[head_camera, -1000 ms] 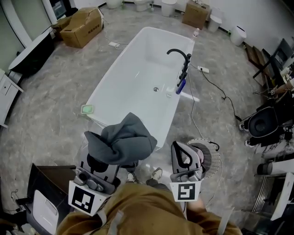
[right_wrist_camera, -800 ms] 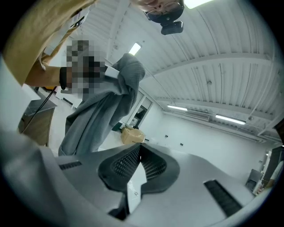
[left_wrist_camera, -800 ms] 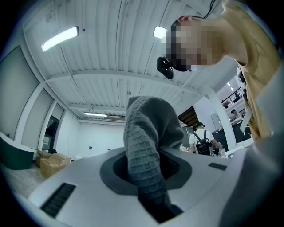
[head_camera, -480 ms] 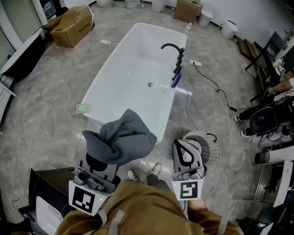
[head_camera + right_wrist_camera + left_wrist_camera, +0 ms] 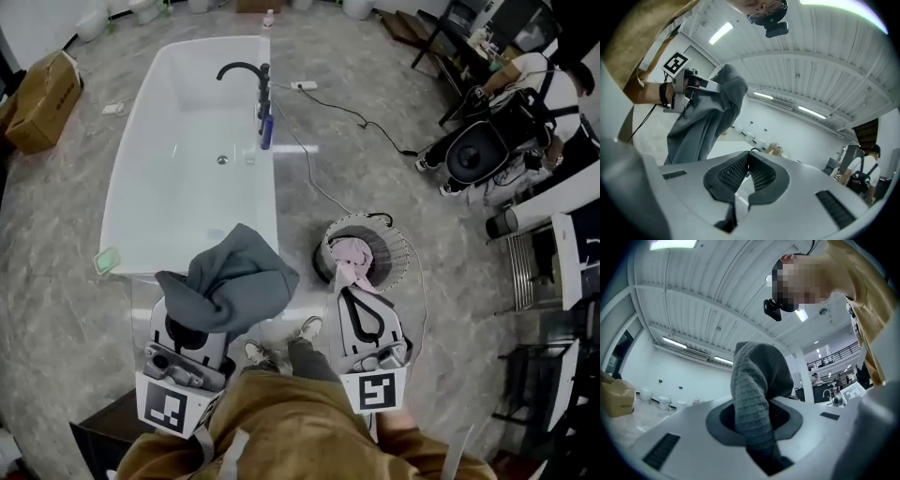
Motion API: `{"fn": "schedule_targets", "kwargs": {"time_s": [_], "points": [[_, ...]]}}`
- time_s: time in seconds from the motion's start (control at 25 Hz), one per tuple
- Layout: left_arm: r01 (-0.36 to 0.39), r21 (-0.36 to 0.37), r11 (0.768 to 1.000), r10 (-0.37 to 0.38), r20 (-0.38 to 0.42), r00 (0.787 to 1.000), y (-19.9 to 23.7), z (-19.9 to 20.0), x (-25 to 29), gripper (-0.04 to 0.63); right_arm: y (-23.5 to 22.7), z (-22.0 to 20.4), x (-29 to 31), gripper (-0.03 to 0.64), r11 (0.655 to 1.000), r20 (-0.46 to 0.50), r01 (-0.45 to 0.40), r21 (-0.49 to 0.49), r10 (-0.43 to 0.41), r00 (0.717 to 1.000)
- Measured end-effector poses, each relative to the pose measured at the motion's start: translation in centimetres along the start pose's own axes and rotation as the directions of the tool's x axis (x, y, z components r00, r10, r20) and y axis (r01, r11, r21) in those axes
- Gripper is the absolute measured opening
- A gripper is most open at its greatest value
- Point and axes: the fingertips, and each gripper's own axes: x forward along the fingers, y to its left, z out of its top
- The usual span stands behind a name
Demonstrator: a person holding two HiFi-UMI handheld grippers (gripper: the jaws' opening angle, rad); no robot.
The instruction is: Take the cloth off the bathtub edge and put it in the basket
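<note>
Head view, left tongs [image 5: 194, 330]: low on the left, pinching a grey cloth [image 5: 230, 281] that bunches over their tips.
Head view, cloth position: held in the air, off the bathtub [image 5: 127, 187], over the floor near the tub's near end.
Head view, right tongs [image 5: 356, 305]: low on the right, tips just short of the round wire basket [image 5: 401, 248].
Head view, basket: on the floor beside the tub, with something pink [image 5: 352, 253] inside.
Left gripper view, left tongs [image 5: 754, 417]: pressed onto the cloth [image 5: 757, 376], which stands up between the pads.
Right gripper view, right tongs [image 5: 746, 172]: tips pressed together, nothing between them.
Right gripper view, cloth [image 5: 705, 122]: hanging from the left tongs [image 5: 689, 89] at the upper left, apart from the right tongs.
</note>
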Motion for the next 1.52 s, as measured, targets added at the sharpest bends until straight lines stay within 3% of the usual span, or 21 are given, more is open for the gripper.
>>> {"fn": "schedule_targets", "kwargs": {"time_s": [0.24,0.44,0.92,1.2,1.4,1.52], "points": [[0.206,-0.022,0.978,-0.205,0.03,0.978,-8.4,-0.2,6.2,0.087,-6.9,-2.7,-6.6,0.005,0.979,-0.031,0.206,0.009,-0.205,0.978],[0.289,-0.023,0.957,-0.288,0.041,0.957,-13.9,-1.3,10.9,0.087,-12.4,-7.1,-10.7,0.005,0.949,-0.079,0.314,0.024,-0.312,0.947],[0.27,-0.017,0.963,-0.269,0.058,0.961,-25.3,-2.2,21.0,0.087,-25.9,-14.5,-16.1,0.005,0.944,-0.056,0.328,0.026,-0.327,0.943],[0.245,-0.013,0.969,-0.245,0.025,0.969,-28.7,-2.9,23.5,0.087,-29.4,-16.6,-16.7,0.005,0.955,-0.026,0.291,0.05,-0.29,0.957],[0.286,-0.023,0.958,-0.285,0.009,0.958,-29.2,-3.6,24.7,0.087,-30.1,-17.1,-16.9,0.005,0.928,-0.033,0.348,0.13,-0.347,0.937],[0.31,-0.023,0.95,-0.31,0.016,0.951,-29.2,-3.3,25.4,0.087,-30.2,-15.7,-16.7,0.005,0.922,-0.009,0.365,0.129,-0.367,0.93]]}}
